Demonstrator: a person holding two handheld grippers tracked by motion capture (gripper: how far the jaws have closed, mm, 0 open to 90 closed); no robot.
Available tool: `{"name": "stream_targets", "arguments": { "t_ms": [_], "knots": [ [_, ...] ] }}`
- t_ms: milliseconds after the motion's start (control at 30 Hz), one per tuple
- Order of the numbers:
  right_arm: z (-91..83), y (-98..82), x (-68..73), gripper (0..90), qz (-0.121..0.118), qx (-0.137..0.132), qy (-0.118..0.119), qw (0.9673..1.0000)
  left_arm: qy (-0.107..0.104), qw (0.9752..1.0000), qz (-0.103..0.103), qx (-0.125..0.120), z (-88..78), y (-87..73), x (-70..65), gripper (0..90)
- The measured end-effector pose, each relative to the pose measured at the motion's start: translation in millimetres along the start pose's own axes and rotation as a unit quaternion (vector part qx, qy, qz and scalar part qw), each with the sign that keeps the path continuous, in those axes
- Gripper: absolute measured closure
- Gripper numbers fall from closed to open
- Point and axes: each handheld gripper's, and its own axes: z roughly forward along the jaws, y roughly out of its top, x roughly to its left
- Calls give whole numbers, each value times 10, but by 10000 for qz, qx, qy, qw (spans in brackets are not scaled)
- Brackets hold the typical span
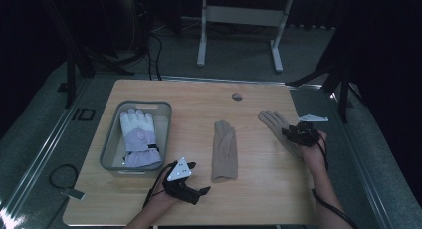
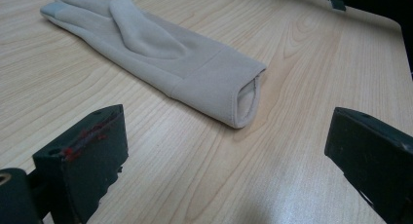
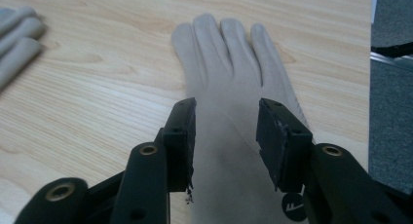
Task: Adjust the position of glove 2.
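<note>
Right gripper (image 3: 226,136) is held over the right glove (image 3: 234,63) at the table (image 1: 259,189) edge, jaws half-open, nothing gripped yet. Left gripper (image 2: 224,156) is spread wide, aimed at the middle glove (image 2: 160,53) cuff for pickup.

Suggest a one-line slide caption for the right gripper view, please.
Right gripper poised over a beige glove lying flat on the wooden table, jaws apart above its palm.

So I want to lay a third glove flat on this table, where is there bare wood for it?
Bare wood lies between the grey bin and the middle beige glove, and along the far edge around the round grommet. The right side is crowded: the right gripper hovers over the other beige glove.
</note>
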Motion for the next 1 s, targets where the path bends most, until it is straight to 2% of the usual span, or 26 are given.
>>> {"name": "stream_targets", "arguments": {
  "t_ms": [167,333,433,467,500,533,633,667,767,833,933,1000],
  "knots": [
    [122,-51,-33,593,-34,158,-27,9999,-9,10000,-12,-2,-2,-1,0,20],
    [209,-102,-64,610,-1,298,-159,9994,-22,10000,-2,8,0,-1,-5,21],
    [222,-120,-47,668,-30,296,-192,9994,-25,10000,-6,0,-1,-1,-3,21],
    [222,-121,-42,712,77,305,-170,9994,-27,10000,-2,2,-1,-1,-3,21],
    [216,-119,-40,831,231,322,-227,9990,-27,10000,-2,7,-1,-1,-4,21],
    [208,-115,-35,868,377,376,-326,9980,-29,10000,-5,8,0,-1,-6,21],
    [183,-80,18,888,628,424,-294,9967,-42,10000,-4,22,2,-1,-6,21],
    [183,-80,18,888,628,424,-294,9967,-42,10000,-4,22,2,-1,-6,20],
    [100,-17,132,894,729,296,-284,9965,-41,10000,-6,24,4,1,-4,20],
    [50,9,187,895,689,269,-265,9969,-39,10000,0,20,3,0,-7,21],
    [-92,34,284,895,836,23,-283,9961,-45,10000,-4,16,5,1,-15,21],
    [-181,17,335,895,1017,-130,-308,9943,-53,10000,-18,13,6,2,-14,21]
  ]
}}
